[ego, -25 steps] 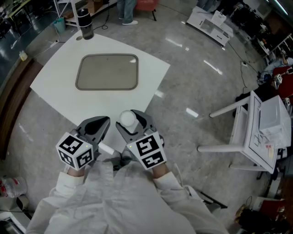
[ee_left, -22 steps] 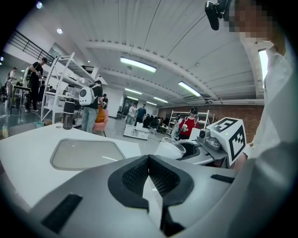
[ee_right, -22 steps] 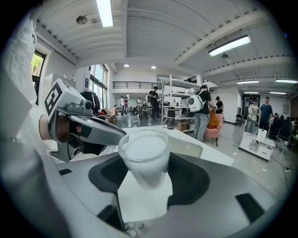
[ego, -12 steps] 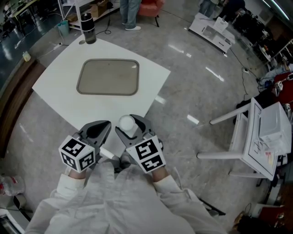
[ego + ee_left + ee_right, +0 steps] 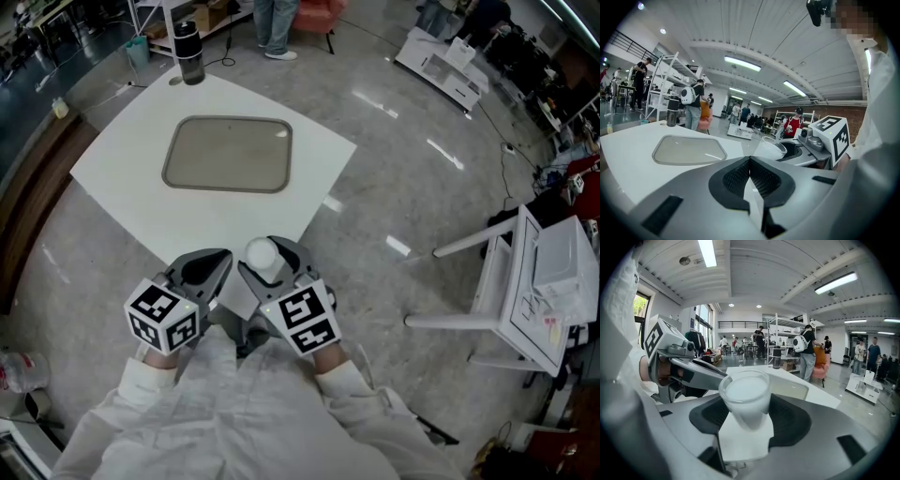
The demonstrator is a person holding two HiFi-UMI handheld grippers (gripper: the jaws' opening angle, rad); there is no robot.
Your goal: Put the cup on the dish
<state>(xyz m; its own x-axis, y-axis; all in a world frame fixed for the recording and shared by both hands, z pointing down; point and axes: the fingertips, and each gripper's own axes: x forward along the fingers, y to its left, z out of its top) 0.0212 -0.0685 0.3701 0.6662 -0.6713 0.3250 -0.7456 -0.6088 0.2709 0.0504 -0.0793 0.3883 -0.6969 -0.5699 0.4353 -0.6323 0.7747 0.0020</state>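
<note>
A small translucent white cup [image 5: 260,250] stands upright between the jaws of my right gripper [image 5: 267,257], which is shut on it over the table's near corner. In the right gripper view the cup [image 5: 745,397] fills the middle, between the black pads. My left gripper [image 5: 208,268] hangs just left of it, shut with nothing held; its pads meet in the left gripper view [image 5: 750,161]. The dish [image 5: 228,154], a grey-tan rounded rectangular tray, lies bare on the white table [image 5: 122,178], well beyond both grippers. From the left gripper I see the dish [image 5: 689,150] and the cup [image 5: 769,149].
A black bottle [image 5: 190,39] stands at the table's far corner. A white chair and cart [image 5: 525,272] stand on the floor at the right. A person's legs [image 5: 277,23] show beyond the table. Polished grey floor surrounds the table.
Both grippers and the cup keep almost the same place. The table and dish have drifted slightly right and down in the picture as the head camera moved.
</note>
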